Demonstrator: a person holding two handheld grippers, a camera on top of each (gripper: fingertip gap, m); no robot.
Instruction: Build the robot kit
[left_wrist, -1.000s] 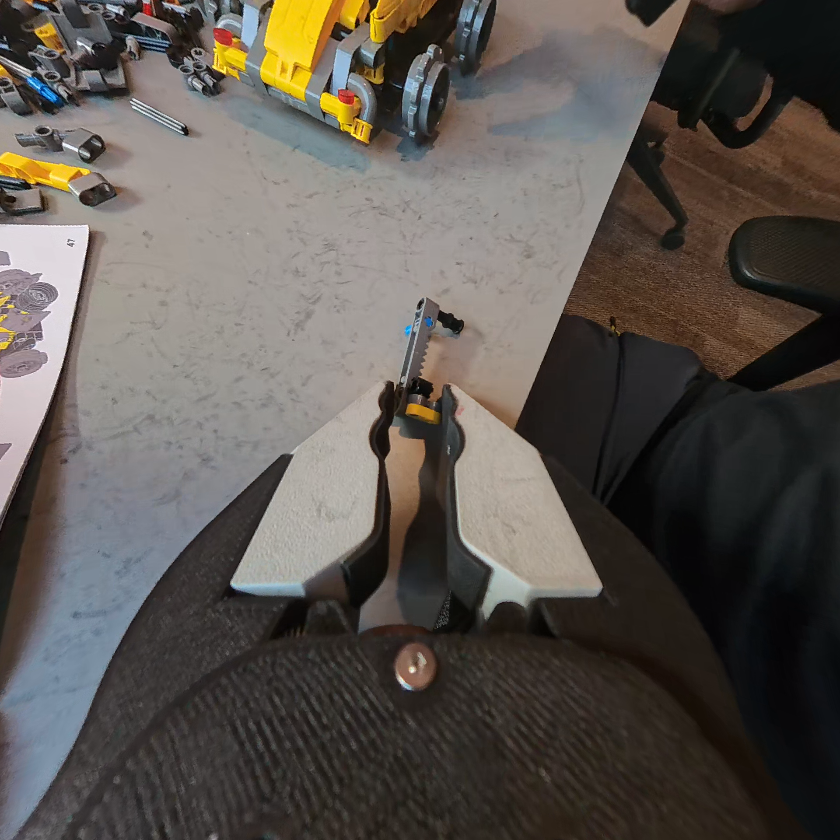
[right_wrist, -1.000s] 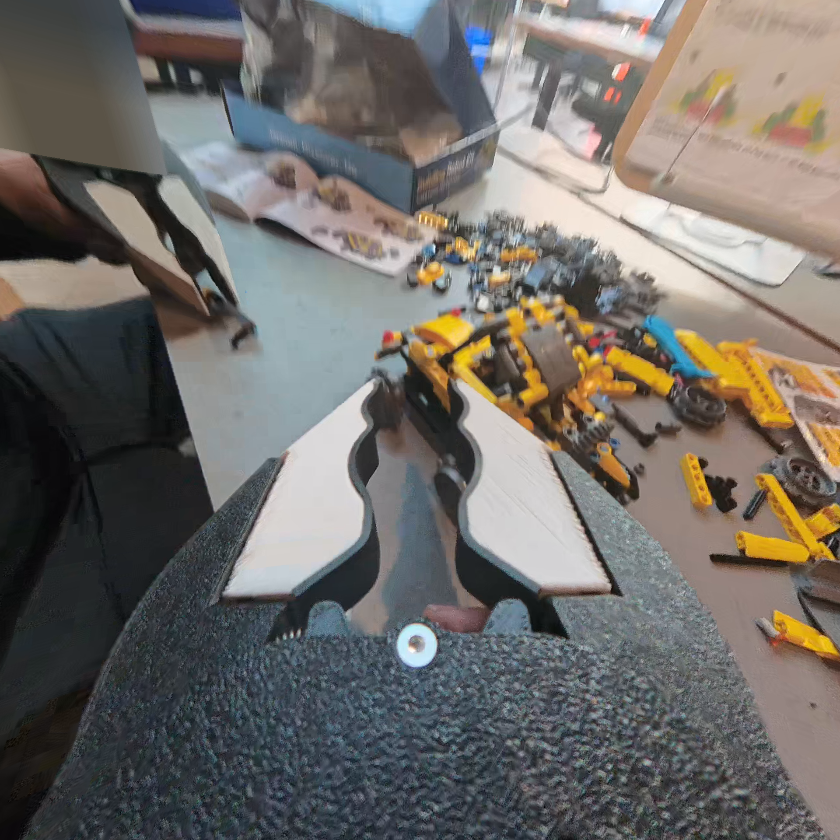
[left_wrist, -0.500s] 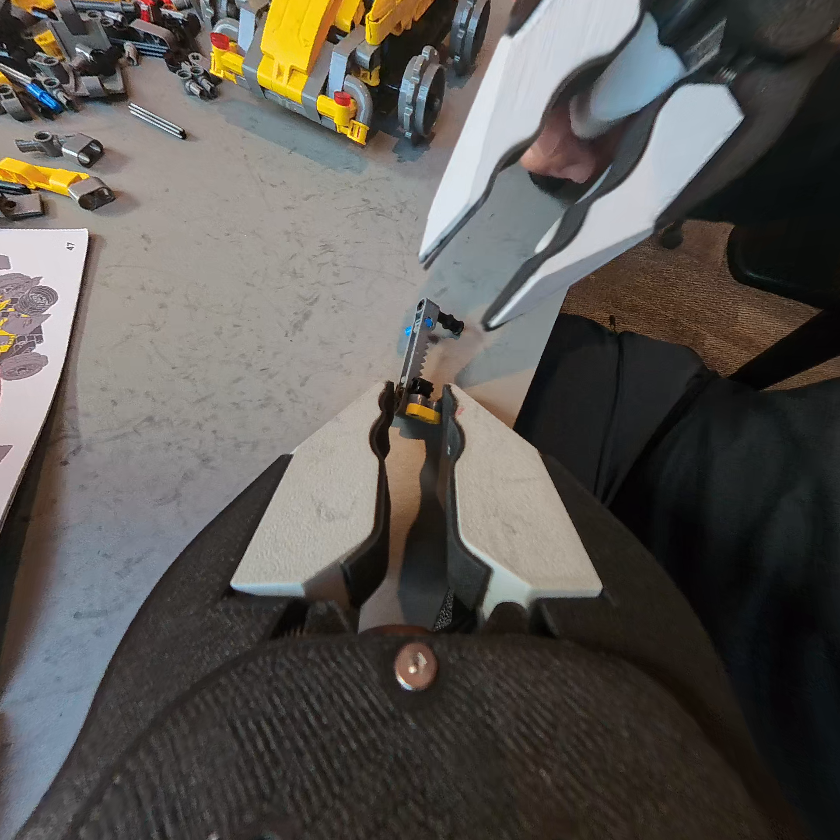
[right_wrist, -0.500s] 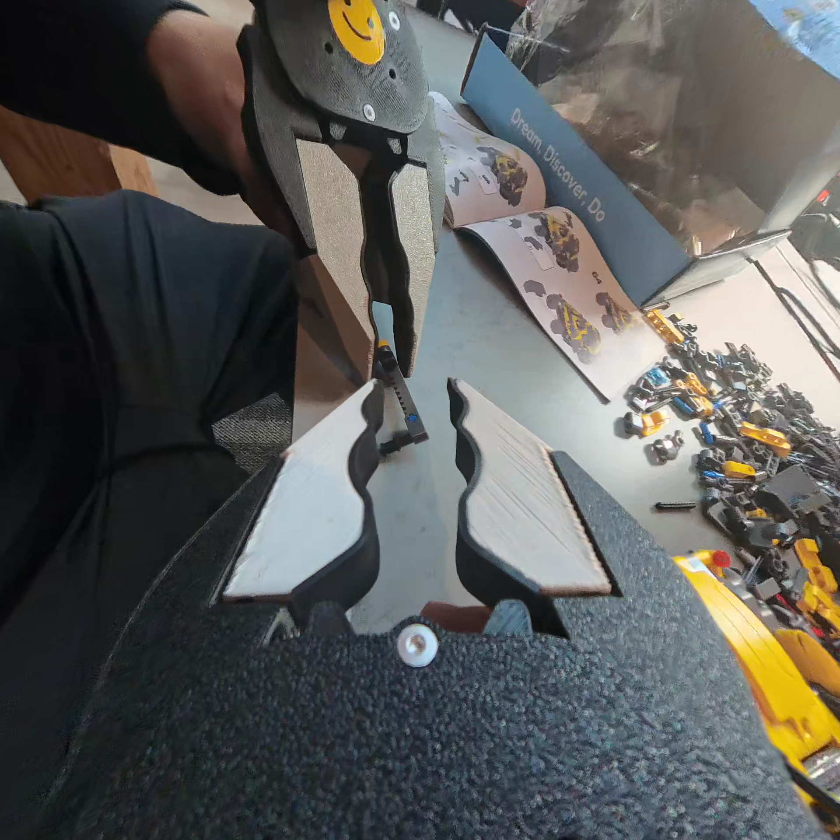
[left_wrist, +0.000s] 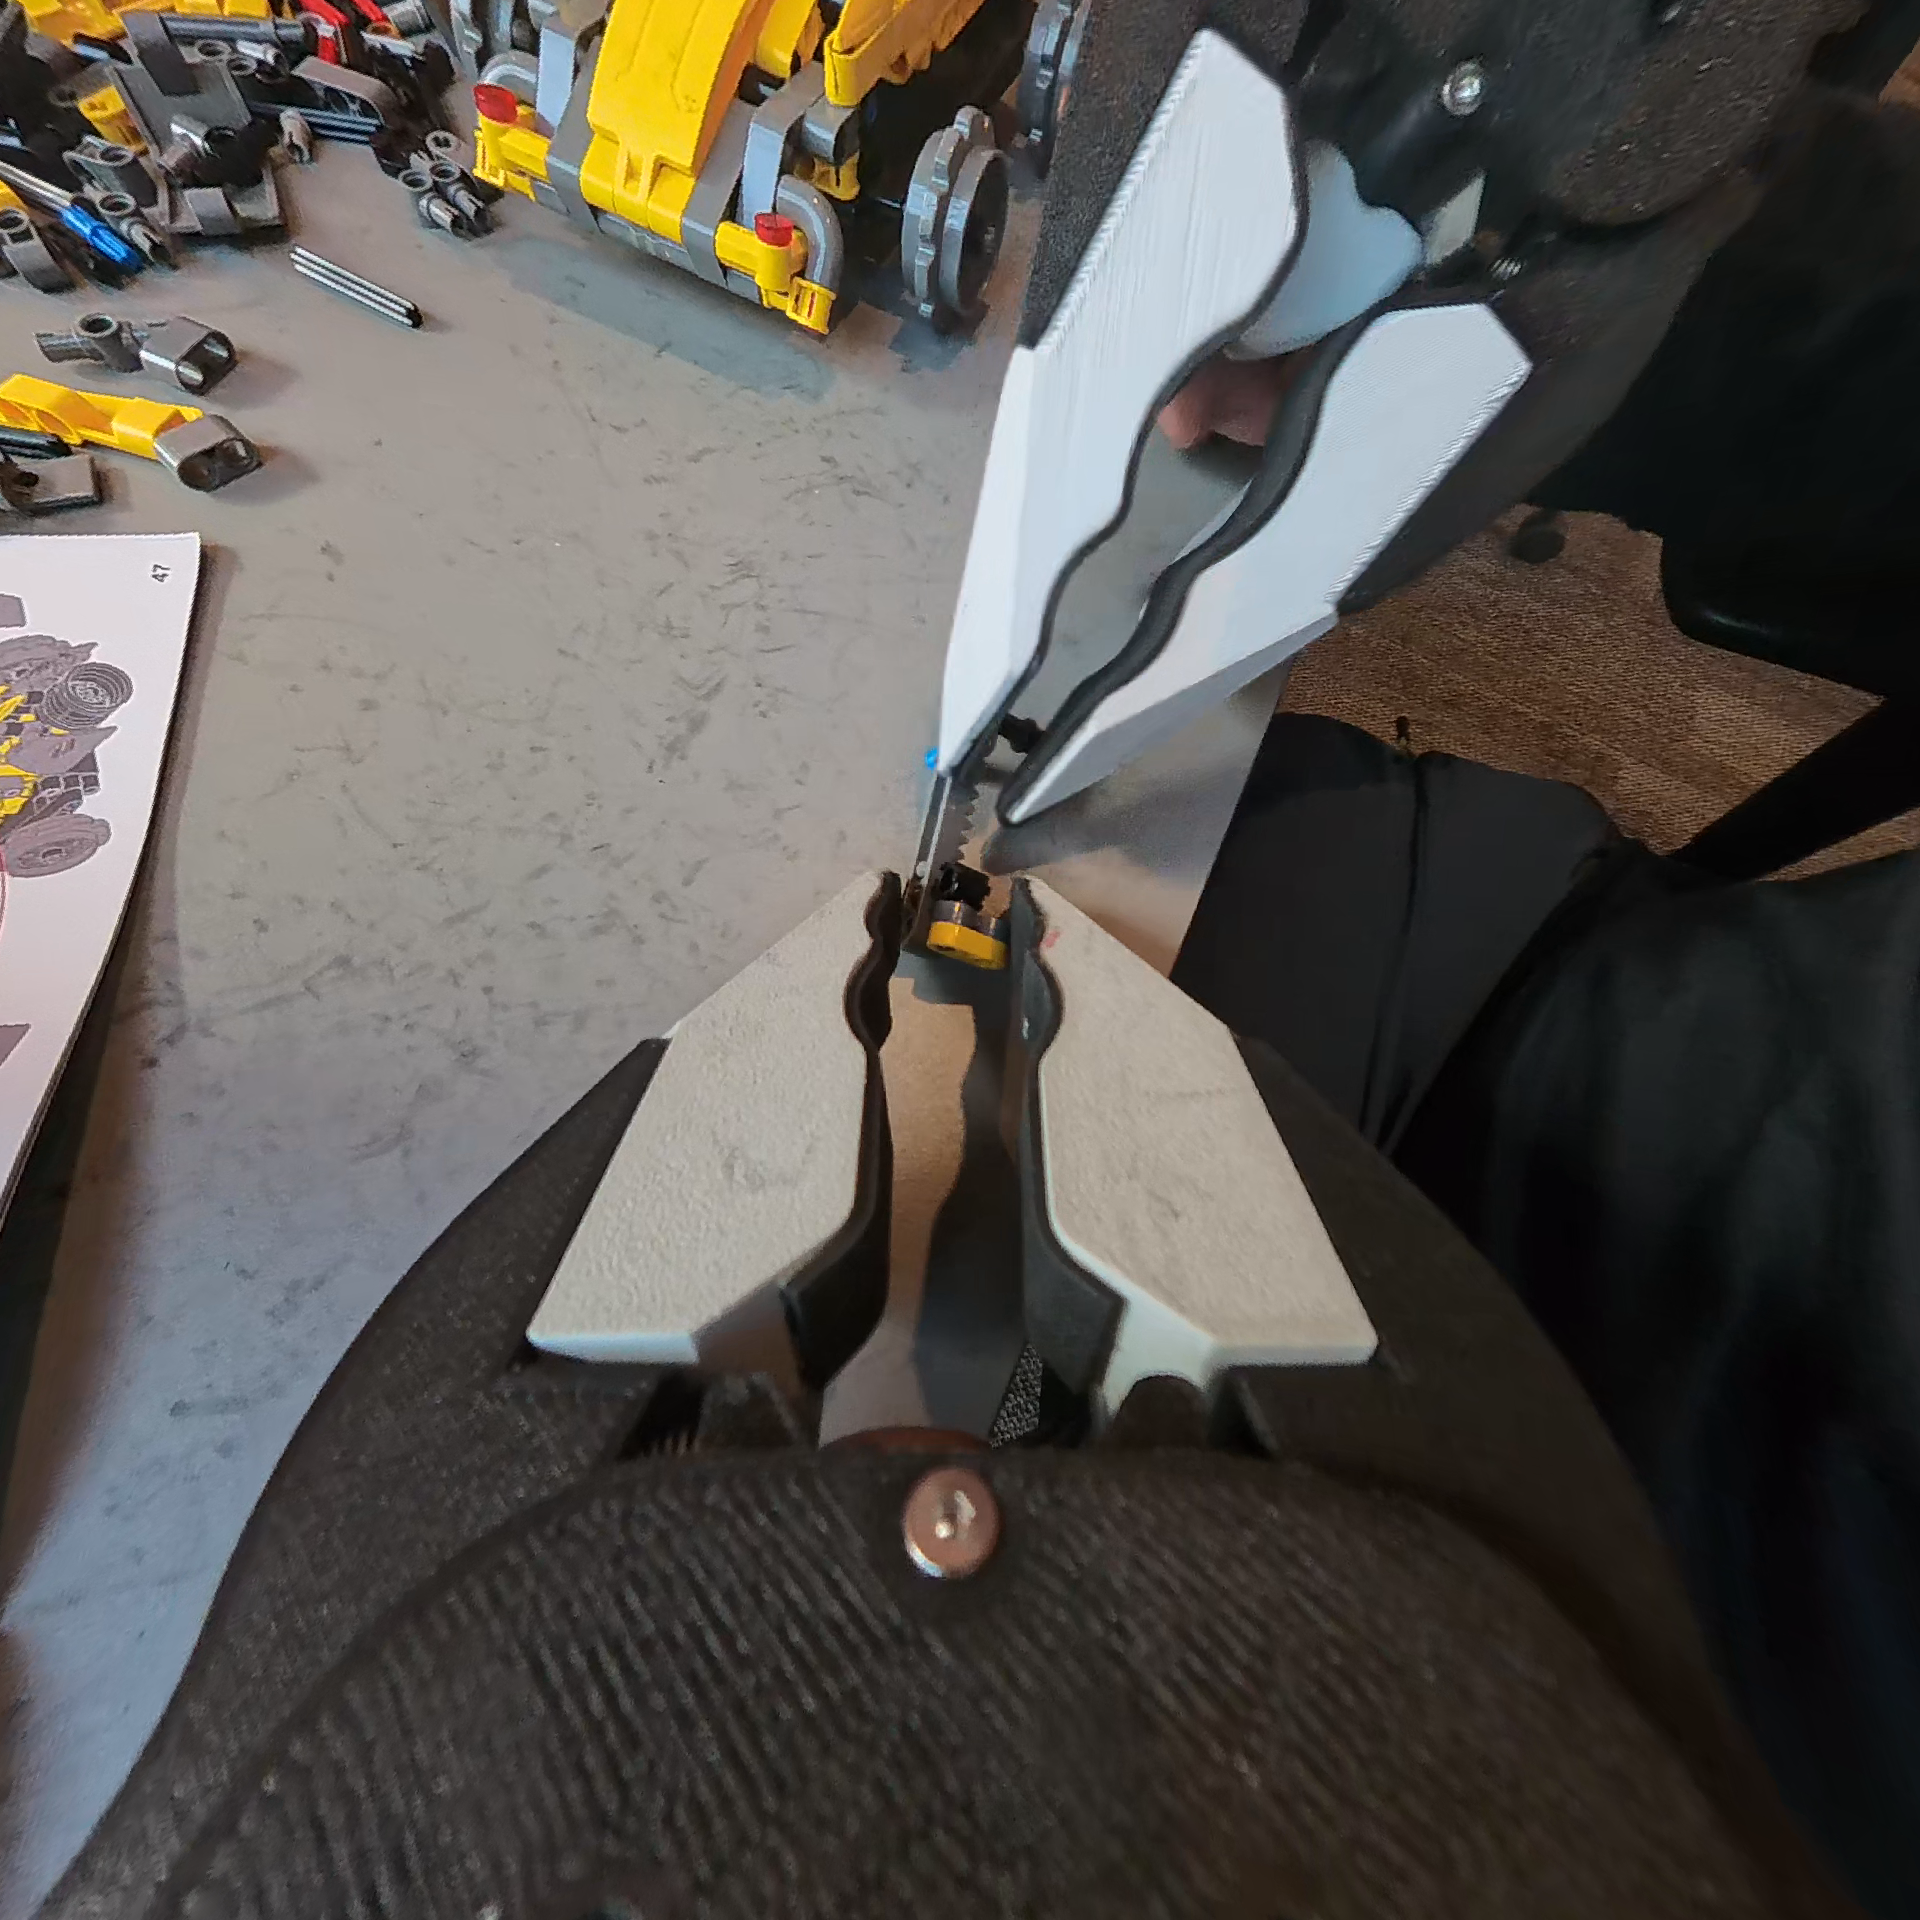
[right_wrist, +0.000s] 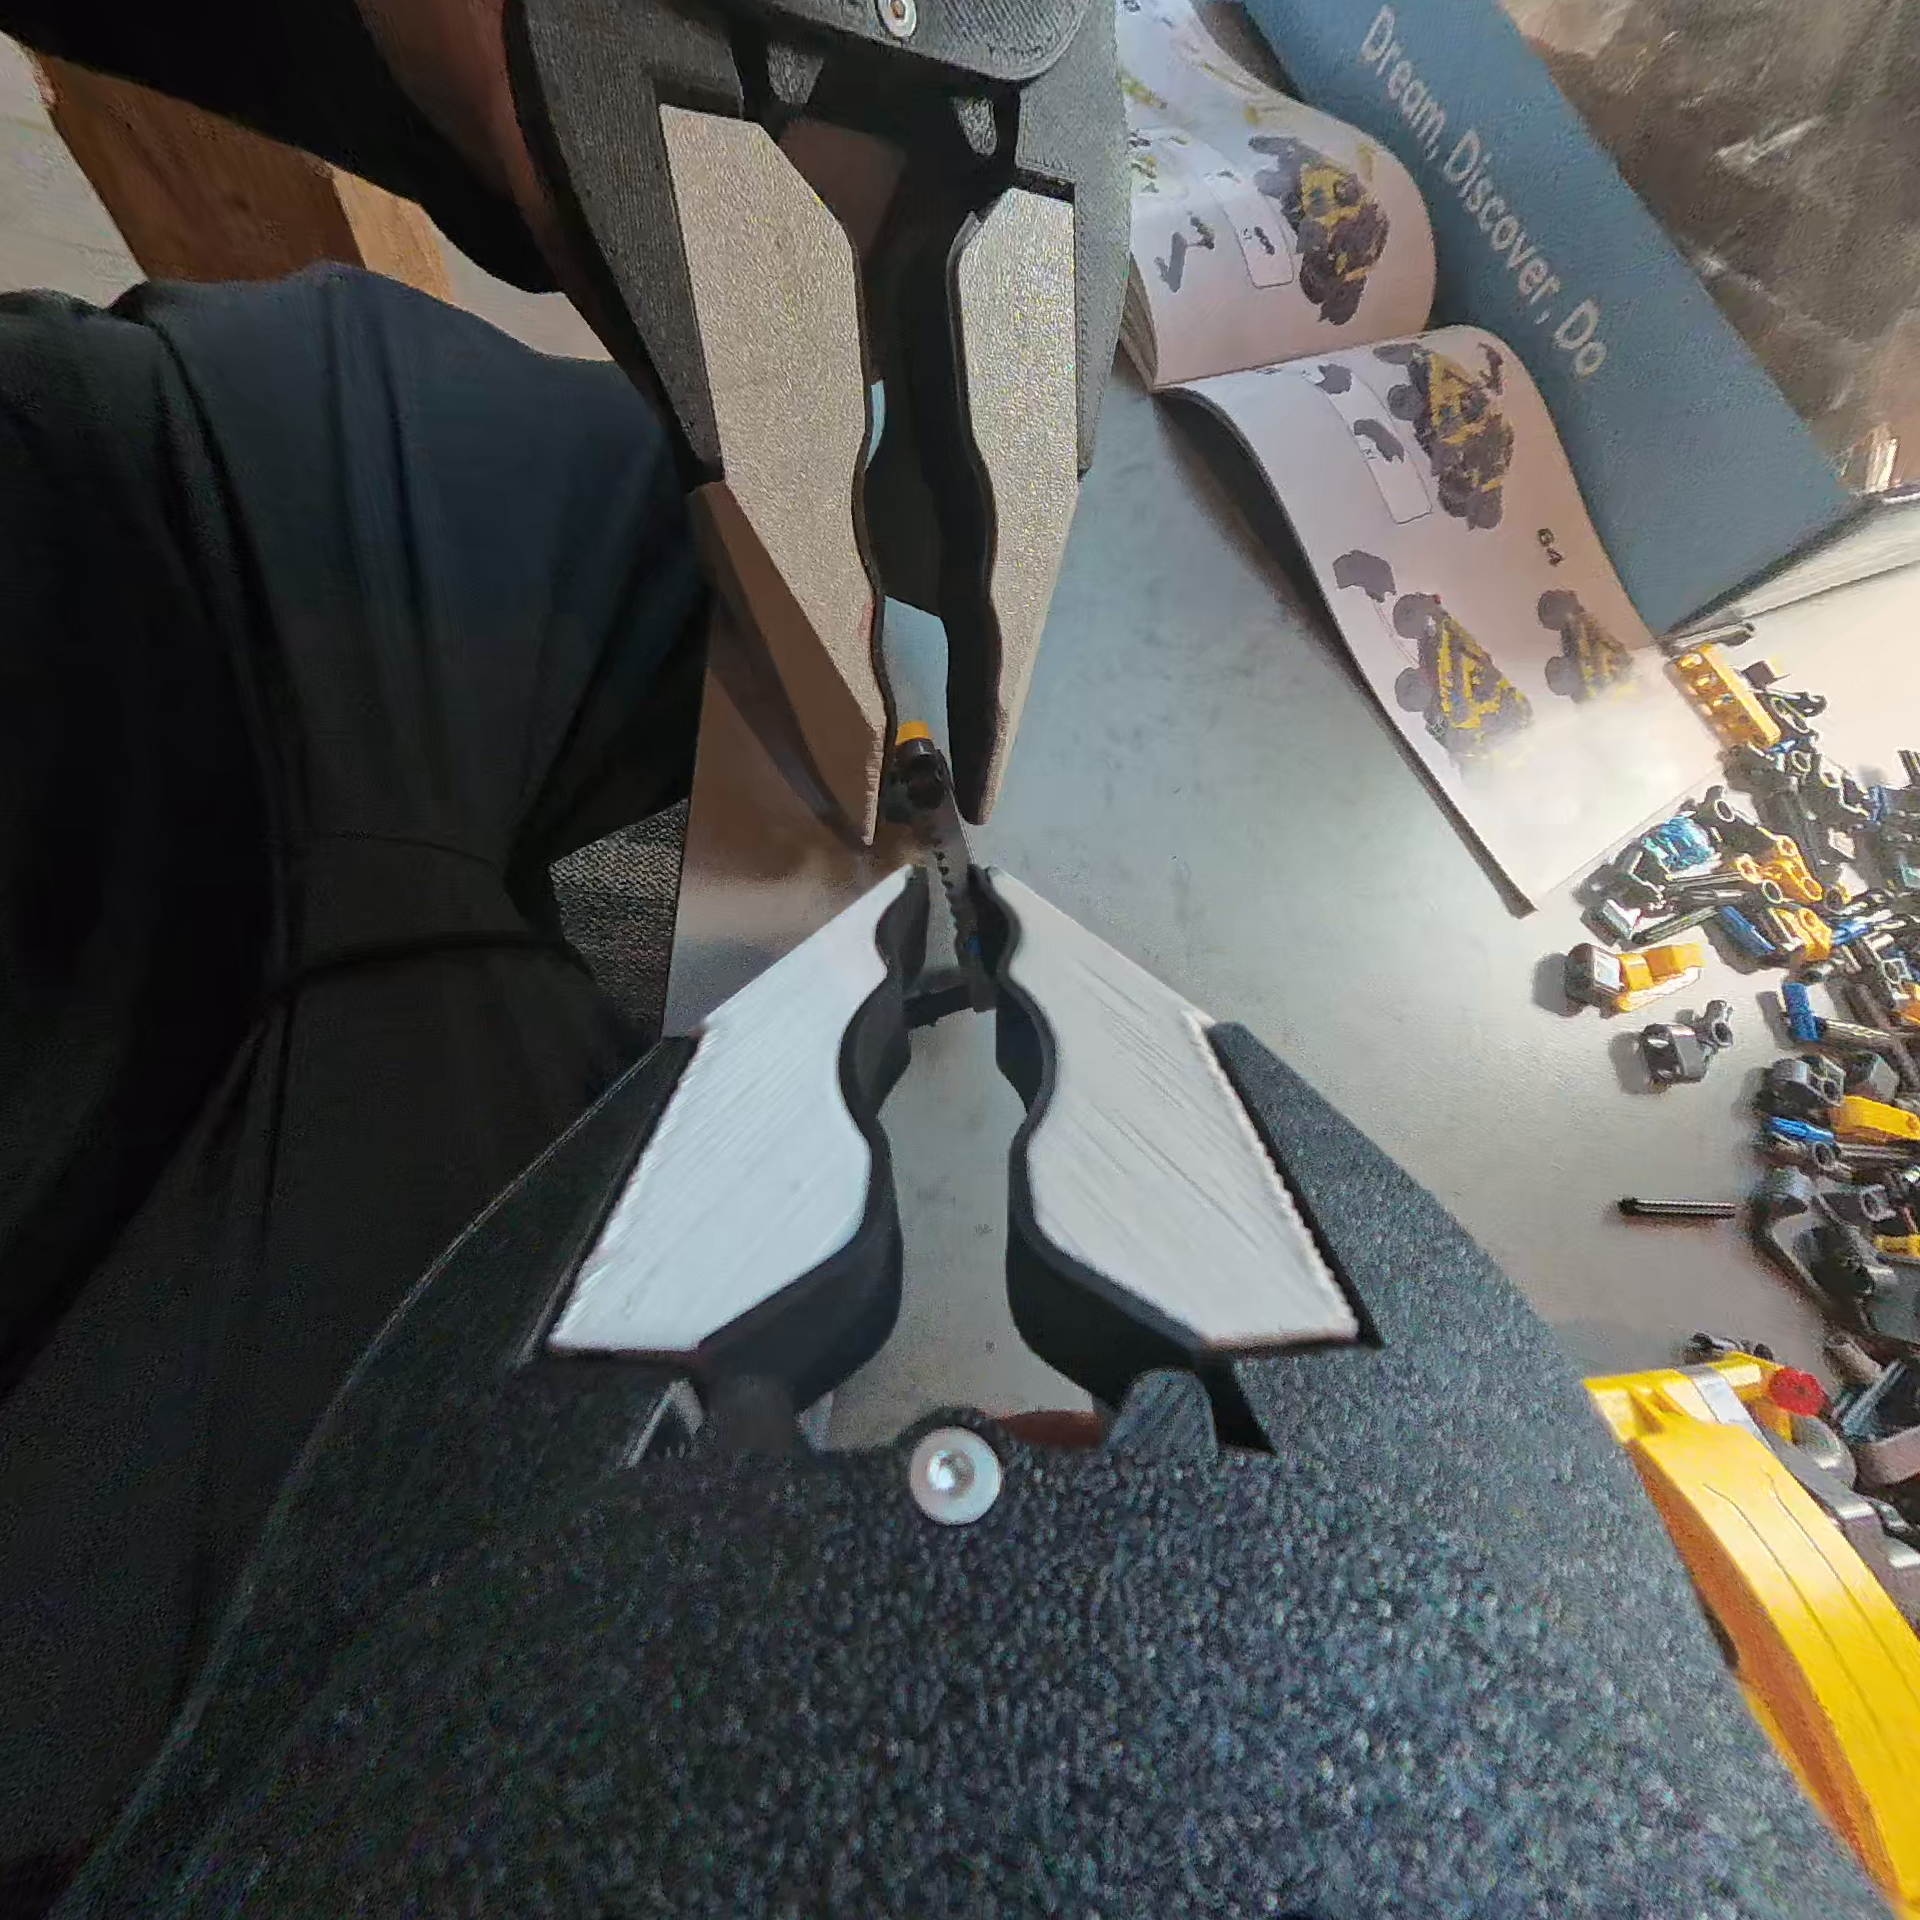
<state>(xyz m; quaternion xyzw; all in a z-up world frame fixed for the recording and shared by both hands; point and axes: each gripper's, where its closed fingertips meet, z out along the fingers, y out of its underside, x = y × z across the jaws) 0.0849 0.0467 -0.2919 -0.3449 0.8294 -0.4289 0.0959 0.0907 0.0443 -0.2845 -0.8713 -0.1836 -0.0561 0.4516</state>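
At frame centre of the left wrist view, a grey toothed rack piece (left_wrist: 943, 831) with a yellow end is gripped at its lower end by the left tongs (left_wrist: 951, 902), nearly closed on it, above the desk (left_wrist: 520, 644) edge; its upper end is pinched by the right tongs (left_wrist: 982, 795), narrowed around it; judged best: both grips kept aligned along the piece, without twisting; a yellow vehicle model (left_wrist: 727, 135) stands upper centre.

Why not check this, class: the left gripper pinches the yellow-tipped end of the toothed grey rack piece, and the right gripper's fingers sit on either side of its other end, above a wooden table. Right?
Not quite. The table is grey, scuffed and stone-like, not wooden, as the left wrist view shows. The rest holds: the left gripper pinches the yellow-tipped end of the toothed rack piece, and the right gripper has a finger on each side of the other end.
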